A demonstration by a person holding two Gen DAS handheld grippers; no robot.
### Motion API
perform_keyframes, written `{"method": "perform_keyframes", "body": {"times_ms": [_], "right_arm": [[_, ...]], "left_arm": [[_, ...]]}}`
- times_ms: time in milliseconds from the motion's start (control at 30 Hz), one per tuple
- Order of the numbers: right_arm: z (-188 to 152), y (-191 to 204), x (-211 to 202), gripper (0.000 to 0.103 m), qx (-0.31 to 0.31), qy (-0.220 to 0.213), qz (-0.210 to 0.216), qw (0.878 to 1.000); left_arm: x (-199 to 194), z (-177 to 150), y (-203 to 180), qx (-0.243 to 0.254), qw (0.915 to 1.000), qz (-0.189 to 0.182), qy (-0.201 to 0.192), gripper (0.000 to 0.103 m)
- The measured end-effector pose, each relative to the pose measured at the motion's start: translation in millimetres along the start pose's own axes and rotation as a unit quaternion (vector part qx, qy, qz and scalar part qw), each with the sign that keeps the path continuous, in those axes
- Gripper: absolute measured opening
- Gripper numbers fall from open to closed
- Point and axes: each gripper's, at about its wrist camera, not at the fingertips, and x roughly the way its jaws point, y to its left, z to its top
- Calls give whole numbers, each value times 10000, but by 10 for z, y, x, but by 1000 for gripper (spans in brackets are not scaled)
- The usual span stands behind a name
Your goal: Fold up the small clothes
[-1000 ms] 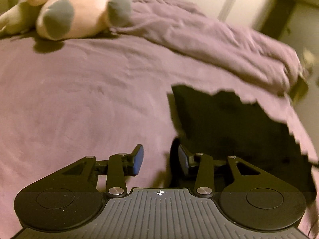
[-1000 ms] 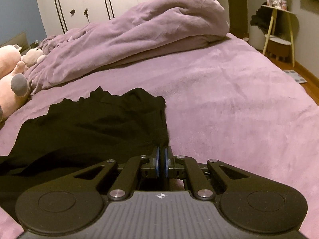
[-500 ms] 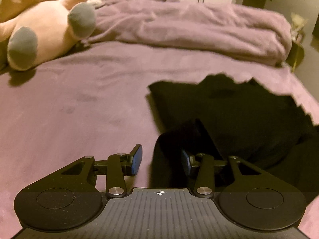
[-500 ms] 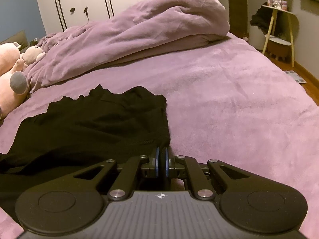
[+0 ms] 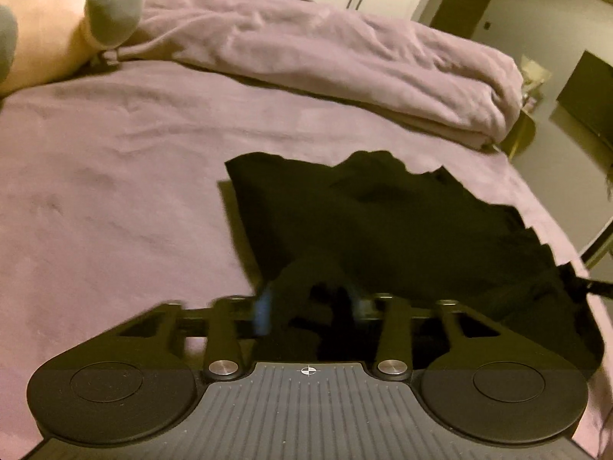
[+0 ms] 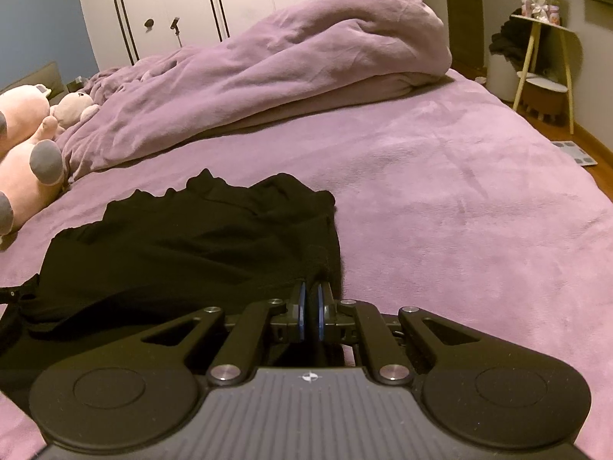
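A black garment (image 5: 383, 222) lies spread on the purple bedspread (image 5: 115, 191). My left gripper (image 5: 308, 303) is over its near left corner. Its jaws are closing around a raised fold of the black cloth, and the blurred fingertips (image 5: 263, 308) still stand apart. In the right wrist view the same garment (image 6: 184, 253) stretches away to the left. My right gripper (image 6: 311, 306) is shut on its near right edge, with a thin pinch of cloth between the blue pads (image 6: 302, 306).
A bunched purple duvet (image 6: 287, 69) lies across the far side of the bed. Pink plush toys (image 6: 27, 161) sit at the far left. The bed's right edge (image 6: 574, 176) drops to a wooden floor with a small side table (image 6: 544, 61).
My left gripper has moved onto the garment's corner, and a fold of black cloth now rises between its fingers. The right gripper has kept still, shut on the edge.
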Motion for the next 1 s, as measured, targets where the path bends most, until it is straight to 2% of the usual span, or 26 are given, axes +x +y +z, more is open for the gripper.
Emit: {"method": "perform_keyframes", "body": {"times_ms": [67, 100, 200, 400, 500, 633, 800, 933, 1000], "right_arm": [[2, -1, 0, 6, -4, -8, -20, 10000], [5, 3, -7, 6, -2, -21, -30, 10000], [0, 19, -49, 5, -7, -106, -43, 9999], [27, 77, -225, 4, -64, -416, -12, 9991], [114, 134, -316, 4, -112, -657, 0, 9978], [410, 244, -244, 4, -204, -969, -71, 9951], [914, 388, 156, 4, -285, -1305, -305, 9906], [1191, 442, 600, 4, -251, -1359, -671, 9881], [1238, 441, 815, 4, -231, -1286, -795, 9882]], "left_arm": [[-53, -5, -38, 63, 9998, 178, -71, 14], [-96, -12, -57, 125, 9997, 186, -130, 12], [-299, -23, -120, 218, 9986, 234, -431, 10], [-890, 179, -288, -227, 9903, 57, -1367, 7], [-1010, 429, -368, -273, 9838, 287, -1750, 7], [-791, 804, -423, -193, 9780, 889, -1876, 7], [-249, 1198, -449, -129, 9699, 1624, -1809, 7], [119, 1273, -435, -96, 9604, 2173, -1741, 8], [306, 1247, -385, -159, 9623, 2282, -1472, 14]]}}
